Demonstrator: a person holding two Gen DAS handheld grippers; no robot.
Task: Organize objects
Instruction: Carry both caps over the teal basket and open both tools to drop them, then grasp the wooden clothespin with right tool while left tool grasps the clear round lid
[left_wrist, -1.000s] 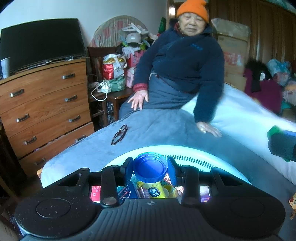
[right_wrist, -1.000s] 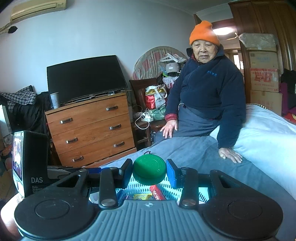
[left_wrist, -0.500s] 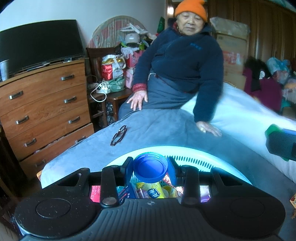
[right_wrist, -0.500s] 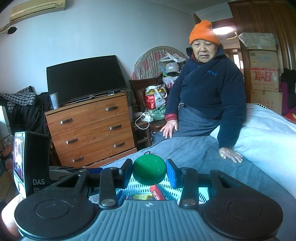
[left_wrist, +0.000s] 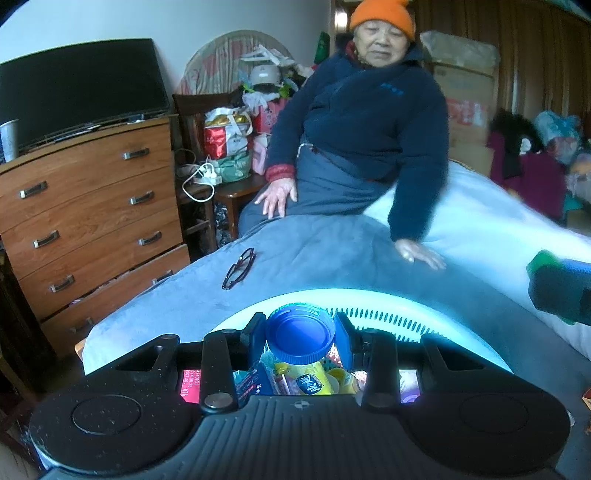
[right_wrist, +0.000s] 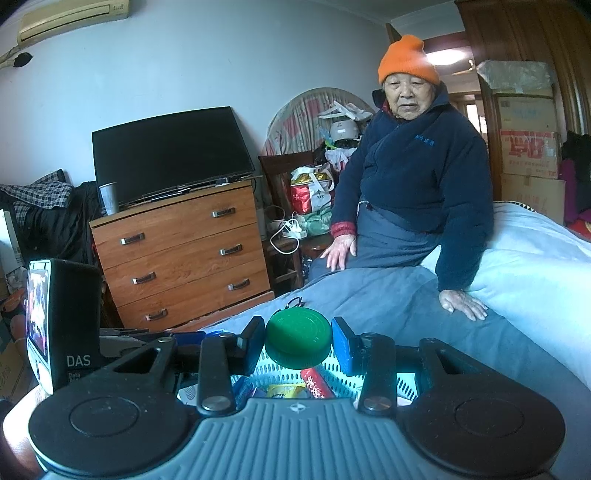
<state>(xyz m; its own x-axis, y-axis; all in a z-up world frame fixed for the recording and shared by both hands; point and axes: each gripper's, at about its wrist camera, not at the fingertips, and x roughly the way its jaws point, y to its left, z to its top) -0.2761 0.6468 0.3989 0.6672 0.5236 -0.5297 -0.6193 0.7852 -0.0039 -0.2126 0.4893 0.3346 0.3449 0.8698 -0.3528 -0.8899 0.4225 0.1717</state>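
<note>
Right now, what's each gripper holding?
Left gripper: closed on the blue-capped bottle.
Right gripper: closed on the green-capped bottle.

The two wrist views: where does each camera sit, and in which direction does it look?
Left wrist: sits on the left gripper, looks forward over the basket and the bed; its fingers hold a blue-capped bottle; the right gripper's tip shows at the right edge.
Right wrist: sits on the right gripper, looks the same way; a green-capped bottle stands between its fingers; the left gripper's device shows at the left.
Shared: the seated person, the dresser, the television, the glasses.
</note>
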